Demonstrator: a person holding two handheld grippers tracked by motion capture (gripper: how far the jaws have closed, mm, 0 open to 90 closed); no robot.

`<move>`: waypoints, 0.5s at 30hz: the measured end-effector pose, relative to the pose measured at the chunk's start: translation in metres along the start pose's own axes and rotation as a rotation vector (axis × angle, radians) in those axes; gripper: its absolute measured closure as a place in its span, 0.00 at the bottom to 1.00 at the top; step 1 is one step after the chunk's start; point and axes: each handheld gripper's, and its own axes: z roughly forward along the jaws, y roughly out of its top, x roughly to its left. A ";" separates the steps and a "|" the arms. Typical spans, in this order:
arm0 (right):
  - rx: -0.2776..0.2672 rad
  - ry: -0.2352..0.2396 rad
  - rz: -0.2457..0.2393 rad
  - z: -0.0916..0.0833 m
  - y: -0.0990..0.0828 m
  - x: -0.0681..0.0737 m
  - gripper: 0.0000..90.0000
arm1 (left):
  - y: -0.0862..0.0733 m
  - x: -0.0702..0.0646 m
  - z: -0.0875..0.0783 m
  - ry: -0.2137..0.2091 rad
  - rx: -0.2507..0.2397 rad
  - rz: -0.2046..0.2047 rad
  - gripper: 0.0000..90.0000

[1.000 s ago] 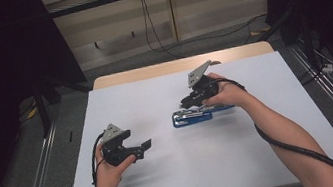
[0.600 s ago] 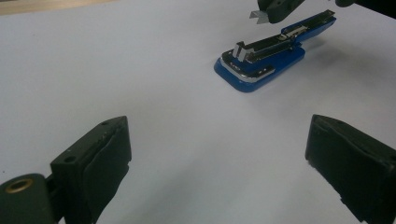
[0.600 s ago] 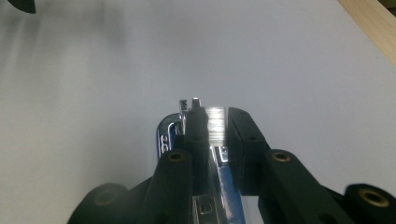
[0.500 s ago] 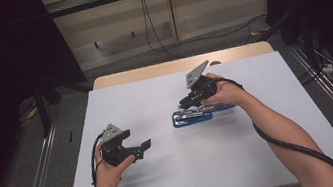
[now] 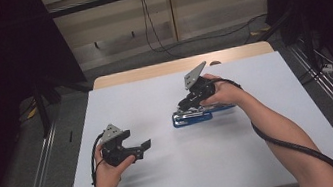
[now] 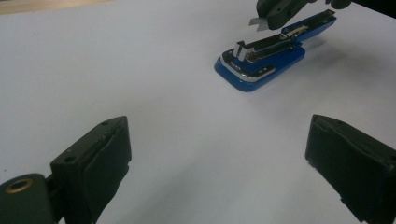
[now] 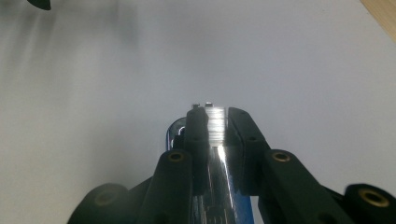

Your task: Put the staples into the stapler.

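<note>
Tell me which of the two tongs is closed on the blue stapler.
The right tongs, closed on the blue stapler; the left tongs stand open, apart from it.

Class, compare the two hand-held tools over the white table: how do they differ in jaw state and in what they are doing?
1. The left tool has its jaws wide apart with nothing between them; the right tool is shut on the blue stapler.
2. The left tool sits apart from the stapler, pointing toward it; the right tool is down on it.
Shared: both have black jaws, and each is held in one hand.
</note>
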 end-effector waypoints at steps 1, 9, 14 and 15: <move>0.000 0.003 -0.002 0.001 0.000 0.000 0.88 | 0.000 0.000 0.000 0.001 -0.001 0.000 0.08; 0.014 0.011 -0.011 0.005 0.000 -0.001 0.88 | 0.000 0.000 -0.001 0.006 -0.002 0.003 0.08; 0.015 0.023 -0.014 0.008 0.001 -0.001 0.88 | 0.000 0.001 -0.001 0.007 -0.004 0.002 0.08; 0.015 0.022 -0.016 0.008 0.001 0.000 0.88 | 0.000 0.001 -0.001 0.008 -0.002 0.002 0.08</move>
